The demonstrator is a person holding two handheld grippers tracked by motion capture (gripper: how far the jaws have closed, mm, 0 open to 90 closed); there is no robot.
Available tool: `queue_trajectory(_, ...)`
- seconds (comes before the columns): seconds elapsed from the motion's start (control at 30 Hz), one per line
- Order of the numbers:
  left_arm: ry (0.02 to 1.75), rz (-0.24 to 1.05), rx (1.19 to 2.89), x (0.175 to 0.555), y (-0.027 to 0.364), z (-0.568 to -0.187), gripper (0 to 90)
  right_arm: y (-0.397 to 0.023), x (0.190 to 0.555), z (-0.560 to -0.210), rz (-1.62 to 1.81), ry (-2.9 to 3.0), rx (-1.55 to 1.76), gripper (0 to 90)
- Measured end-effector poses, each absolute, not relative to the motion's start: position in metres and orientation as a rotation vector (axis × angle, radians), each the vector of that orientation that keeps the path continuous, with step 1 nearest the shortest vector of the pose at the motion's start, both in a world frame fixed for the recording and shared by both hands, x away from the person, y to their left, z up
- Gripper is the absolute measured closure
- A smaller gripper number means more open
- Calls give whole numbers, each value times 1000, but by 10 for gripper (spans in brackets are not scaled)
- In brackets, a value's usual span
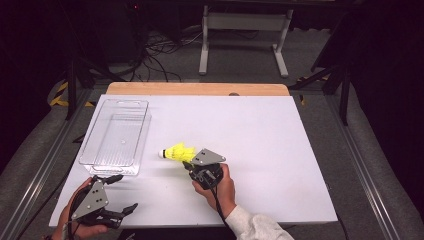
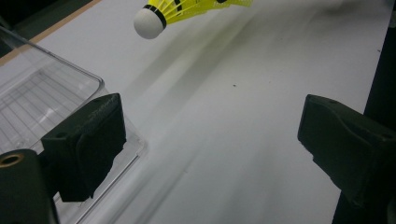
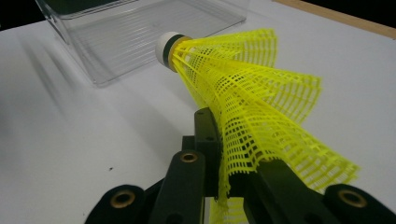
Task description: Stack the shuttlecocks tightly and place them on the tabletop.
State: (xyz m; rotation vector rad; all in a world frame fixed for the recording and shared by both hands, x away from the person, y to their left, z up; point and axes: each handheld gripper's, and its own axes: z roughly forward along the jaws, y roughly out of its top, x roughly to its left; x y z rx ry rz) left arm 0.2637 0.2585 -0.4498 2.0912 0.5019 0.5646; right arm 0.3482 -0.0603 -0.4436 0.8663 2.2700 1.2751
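The right gripper (image 1: 192,162) pinched the yellow shuttlecock (image 1: 176,152) by its skirt, cork toward the clear box (image 1: 117,136), probably for dropping it there; the left gripper (image 1: 122,192) waited open.

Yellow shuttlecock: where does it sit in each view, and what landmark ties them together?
High view: shuttlecock at table centre, skirt pinched by the right gripper.
Left gripper view: top edge, left of centre, white cork leading.
Right gripper view: centre, skirt spread from the fingers.
Shared landmark: clear plastic bin on the cork's side.
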Motion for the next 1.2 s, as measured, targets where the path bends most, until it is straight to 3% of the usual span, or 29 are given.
queue_trajectory(1.2, 507, 553, 2088, 266, 260, -451, 86, -66, 359, -411, 1362, 2212, 778, 883)
